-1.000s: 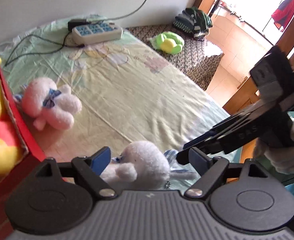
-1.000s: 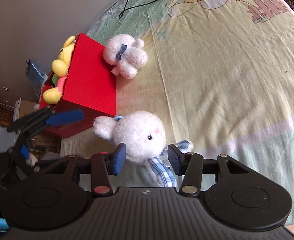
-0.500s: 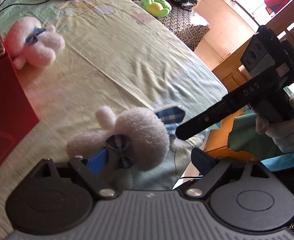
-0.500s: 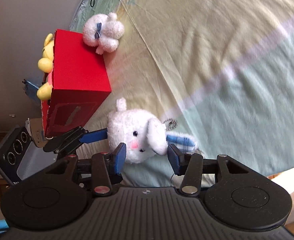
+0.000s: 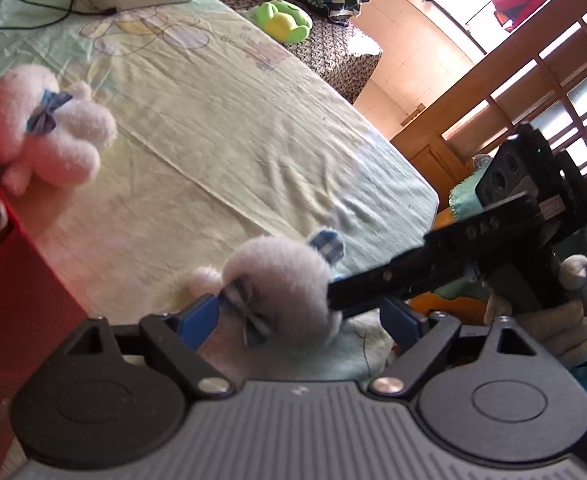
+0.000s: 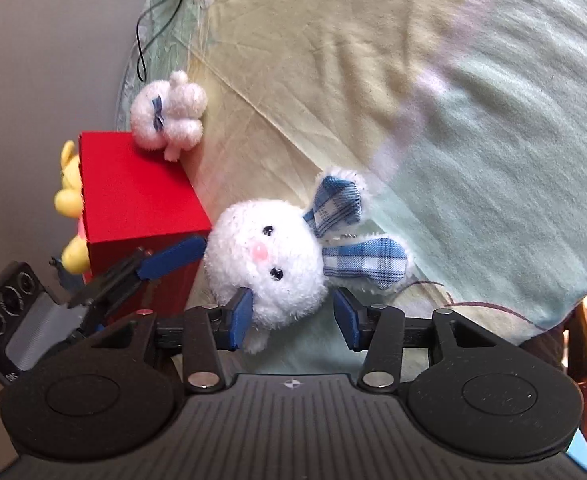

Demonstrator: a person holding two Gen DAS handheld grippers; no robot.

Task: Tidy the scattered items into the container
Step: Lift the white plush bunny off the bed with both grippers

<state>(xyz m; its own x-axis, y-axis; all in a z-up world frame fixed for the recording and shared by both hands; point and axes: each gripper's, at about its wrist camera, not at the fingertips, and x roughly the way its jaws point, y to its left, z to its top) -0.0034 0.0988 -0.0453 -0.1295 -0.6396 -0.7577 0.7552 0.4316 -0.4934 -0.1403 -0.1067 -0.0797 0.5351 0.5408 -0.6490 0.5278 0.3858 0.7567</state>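
— Lying on the bed sheet (image 6: 433,80) near its edge, the white bunny (image 6: 269,256) sits just beside the red box (image 6: 133,200). See it?
— Yes, its head sits between the spread pads of the right gripper (image 6: 293,316); the left pad touches the fur, the right one stands clear.
— And the left gripper (image 5: 299,316)?
— Spread wide around the same bunny (image 5: 281,280) from the other side, not pinching.
— Anything else loose?
— A second white plush (image 6: 169,116) leans against the box's far corner; yellow toys (image 6: 69,200) are inside.
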